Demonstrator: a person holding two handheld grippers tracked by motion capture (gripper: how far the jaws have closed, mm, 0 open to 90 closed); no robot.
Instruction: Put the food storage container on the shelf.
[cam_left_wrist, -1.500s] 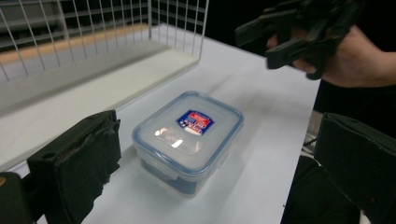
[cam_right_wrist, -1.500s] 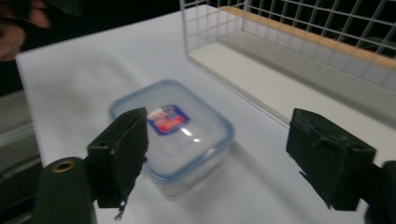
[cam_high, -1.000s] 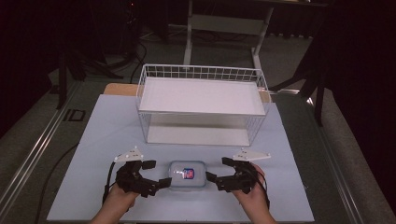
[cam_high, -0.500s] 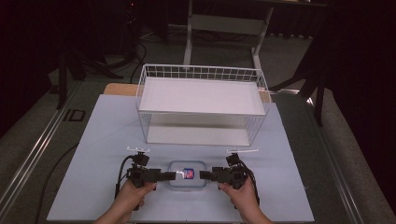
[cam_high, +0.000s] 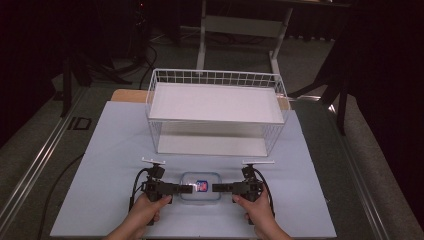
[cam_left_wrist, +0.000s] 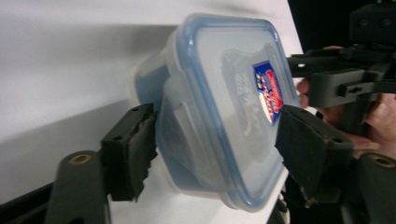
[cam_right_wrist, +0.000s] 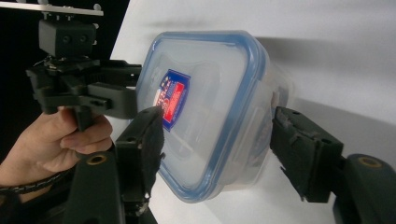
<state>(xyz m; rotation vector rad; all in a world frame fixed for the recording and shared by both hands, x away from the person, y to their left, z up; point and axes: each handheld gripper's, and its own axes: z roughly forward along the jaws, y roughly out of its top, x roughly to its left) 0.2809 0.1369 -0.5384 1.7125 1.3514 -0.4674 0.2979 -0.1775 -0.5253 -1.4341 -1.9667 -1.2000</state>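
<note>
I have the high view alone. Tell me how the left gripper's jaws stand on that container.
Observer: In the left gripper view the left gripper is open, its jaws straddling the container at one short end; one pad sits against its wall.
Operator: Give me the right one.
Observer: The right gripper is open too, jaws either side of the opposite end.
Operator: Report the lid.
Observer: The blue-rimmed lid is on, with a red and blue label.

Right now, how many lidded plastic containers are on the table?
1. The plastic container sits at the near edge of the table, between the left tongs and right tongs, in front of the wire basket, which looks empty.
</note>
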